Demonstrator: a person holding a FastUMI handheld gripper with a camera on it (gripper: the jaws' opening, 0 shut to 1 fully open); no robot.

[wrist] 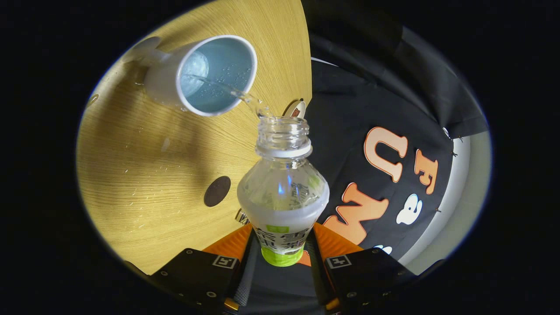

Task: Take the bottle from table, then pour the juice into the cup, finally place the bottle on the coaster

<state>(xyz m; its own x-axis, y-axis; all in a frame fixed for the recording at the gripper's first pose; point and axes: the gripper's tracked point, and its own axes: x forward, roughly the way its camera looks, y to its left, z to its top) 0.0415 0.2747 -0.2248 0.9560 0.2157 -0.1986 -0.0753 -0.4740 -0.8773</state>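
Gripper [282,251] clamping bottle [283,192] by its labelled body, both fingers pressing on its sides, closed to bottle width. Bottle pointing straight ahead from between the fingers toward 12 o'clock, tilted, cap off, open neck [283,136] farthest from the fingers. Thin clear stream [238,92] leaving the neck toward 11 o'clock and arcing over the rim into the cup [205,74]. Cup sitting on the table [140,175] beyond the bottle at 11 o'clock, white outside, pale blue inside, bubbles and liquid showing within, handle on its far side. Dark round coaster [217,191] lying on the table at 9 o'clock of the bottle's shoulder, just beside it, apart from the cup. Small droplets speckling the wood around the coaster.
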